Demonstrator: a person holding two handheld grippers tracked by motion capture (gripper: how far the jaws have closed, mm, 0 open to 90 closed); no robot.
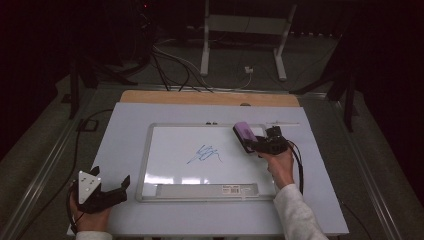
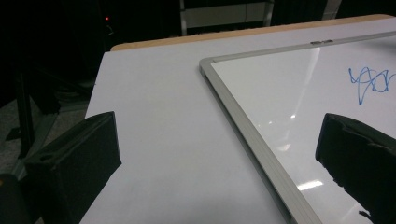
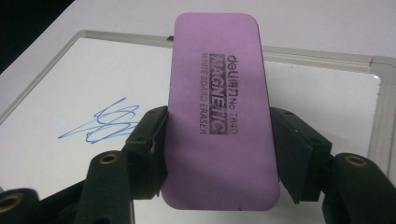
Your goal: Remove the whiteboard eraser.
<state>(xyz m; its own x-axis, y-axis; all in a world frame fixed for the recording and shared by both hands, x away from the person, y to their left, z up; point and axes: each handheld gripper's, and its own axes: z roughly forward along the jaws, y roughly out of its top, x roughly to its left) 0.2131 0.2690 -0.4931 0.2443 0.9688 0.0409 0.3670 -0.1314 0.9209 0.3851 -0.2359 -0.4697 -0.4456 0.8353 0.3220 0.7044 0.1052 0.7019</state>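
While clamped by the right gripper (image 3: 218, 154) across both long edges, handles light and stiff: purple eraser (image 3: 218, 107), scribble (image 3: 100, 122) at nine o'clock.

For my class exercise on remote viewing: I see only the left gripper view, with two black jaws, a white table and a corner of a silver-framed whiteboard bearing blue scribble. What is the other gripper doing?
Observer: The right gripper is shut on a purple rectangular whiteboard eraser, its pads pressing on the long sides.
Operator: Where is that eraser relative to the blue scribble?
Observer: In the high view it hangs over the silver-framed whiteboard near its far right corner, to the right of the blue scribble and apart from it.
Operator: Is there anything printed on it?
Observer: Yes, black lettering including MAGNETIC and WHITE BOARD ERASER.
Operator: And my own gripper?
Observer: The left gripper is open over the white table, left of the board's near corner.
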